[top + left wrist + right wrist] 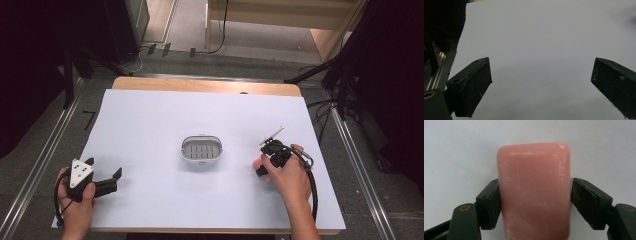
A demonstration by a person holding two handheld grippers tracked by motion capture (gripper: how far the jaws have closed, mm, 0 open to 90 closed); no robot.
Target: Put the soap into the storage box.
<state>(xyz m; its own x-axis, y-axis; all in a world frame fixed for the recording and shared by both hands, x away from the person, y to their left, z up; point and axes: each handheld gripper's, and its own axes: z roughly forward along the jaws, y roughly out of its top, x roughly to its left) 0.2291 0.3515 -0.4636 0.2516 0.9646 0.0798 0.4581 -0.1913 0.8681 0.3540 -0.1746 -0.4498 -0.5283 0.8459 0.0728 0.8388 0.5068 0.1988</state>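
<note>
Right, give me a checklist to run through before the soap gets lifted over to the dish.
1. Pink soap sits between the right hand-held gripper jaws: ok.
2. Both pads pressing on the soap: left pad touches, right pad cannot tell.
3. Soap centred in the jaws: ok.
4. Dish holds nothing: ok.
5. White table cover between soap and dish free of objects: ok.
6. Left hand-held gripper open, away from the dish: ok.

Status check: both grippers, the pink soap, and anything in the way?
Right gripper jaws clamped on pink soap bar, low over the white table cover. Left gripper open, empty. Soap dish at centre, path unobstructed.
</note>
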